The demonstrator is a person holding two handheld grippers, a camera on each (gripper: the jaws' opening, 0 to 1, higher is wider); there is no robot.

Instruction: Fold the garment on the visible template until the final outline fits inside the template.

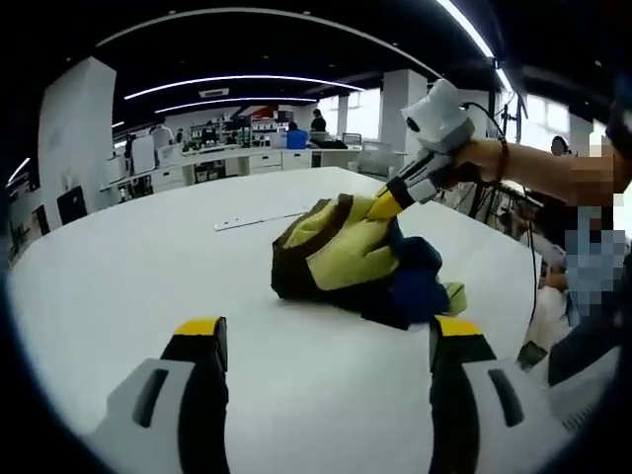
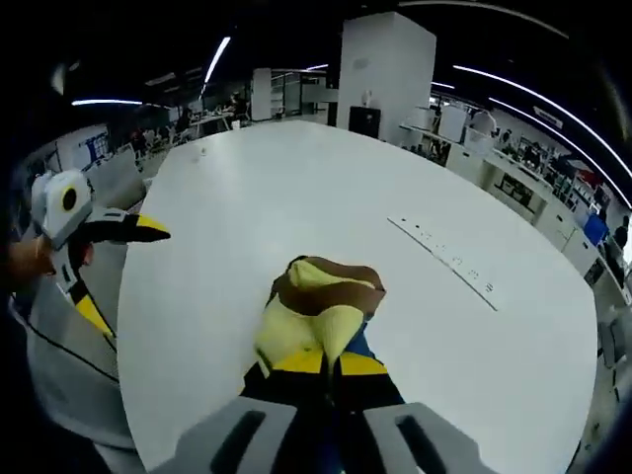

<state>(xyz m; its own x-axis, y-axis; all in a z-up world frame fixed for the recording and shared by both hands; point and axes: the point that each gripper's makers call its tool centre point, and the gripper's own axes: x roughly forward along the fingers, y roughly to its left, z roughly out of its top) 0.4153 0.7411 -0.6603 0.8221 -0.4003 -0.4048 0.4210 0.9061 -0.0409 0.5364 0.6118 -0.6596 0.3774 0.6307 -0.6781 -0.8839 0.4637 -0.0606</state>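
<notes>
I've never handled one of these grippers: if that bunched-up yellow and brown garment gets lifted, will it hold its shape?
Probably not. The garment lies crumpled in soft folds, so it would likely droop from the right gripper pinching it. It looks light and shouldn't roll.

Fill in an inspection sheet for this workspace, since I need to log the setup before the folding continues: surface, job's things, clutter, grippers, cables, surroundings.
Surface: white table, large, with rounded edges.
Job's things: garment, yellow, brown and dark blue, bunched in a heap on the table; no template outline can be made out.
Clutter: a thin white strip lies flat on the table beyond the garment.
Grippers: left gripper open, short of the garment; right gripper shut on the garment.
Cables: dark cable hanging off the table's edge.
Surroundings: open office with desks, white pillars, ceiling light strips, people in the distance.
</notes>
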